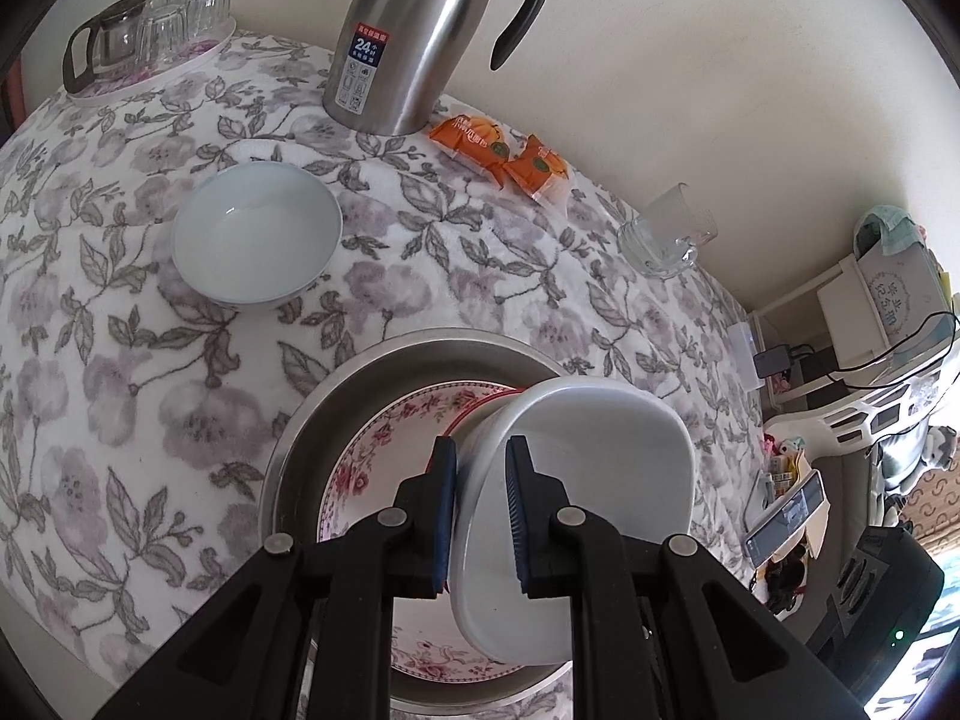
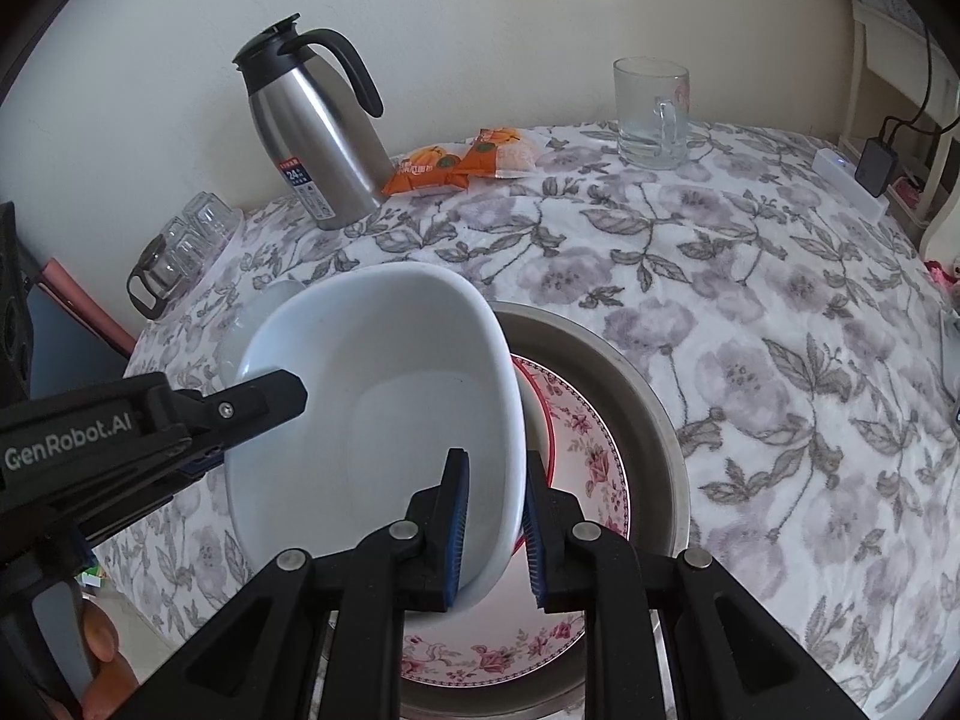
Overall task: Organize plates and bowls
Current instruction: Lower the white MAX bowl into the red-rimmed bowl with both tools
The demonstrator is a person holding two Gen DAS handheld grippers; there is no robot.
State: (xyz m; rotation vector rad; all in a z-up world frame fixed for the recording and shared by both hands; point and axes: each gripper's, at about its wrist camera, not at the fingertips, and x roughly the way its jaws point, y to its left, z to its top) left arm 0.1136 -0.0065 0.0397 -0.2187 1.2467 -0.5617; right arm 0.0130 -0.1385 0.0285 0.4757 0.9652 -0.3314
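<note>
A white squarish bowl (image 1: 600, 450) (image 2: 372, 372) hangs tilted over a floral plate (image 1: 372, 468) (image 2: 588, 456) that lies in a steel basin (image 1: 372, 372) (image 2: 648, 420). My left gripper (image 1: 481, 450) is shut on the bowl's rim, one pad inside and one outside; it enters the right wrist view from the left (image 2: 264, 402). My right gripper (image 2: 495, 462) straddles the opposite rim, shut on it. A red rim (image 2: 540, 396) shows under the bowl. A round pale bowl (image 1: 258, 234) stands apart on the floral cloth, mostly hidden in the right wrist view.
At the wall stand a steel thermos jug (image 1: 414, 42) (image 2: 324, 138), two orange snack packets (image 1: 498, 150) and a glass mug (image 1: 666, 234) (image 2: 651, 114). A tray of upturned glasses (image 1: 150, 30) sits in the far left corner. The table's edge drops off at right.
</note>
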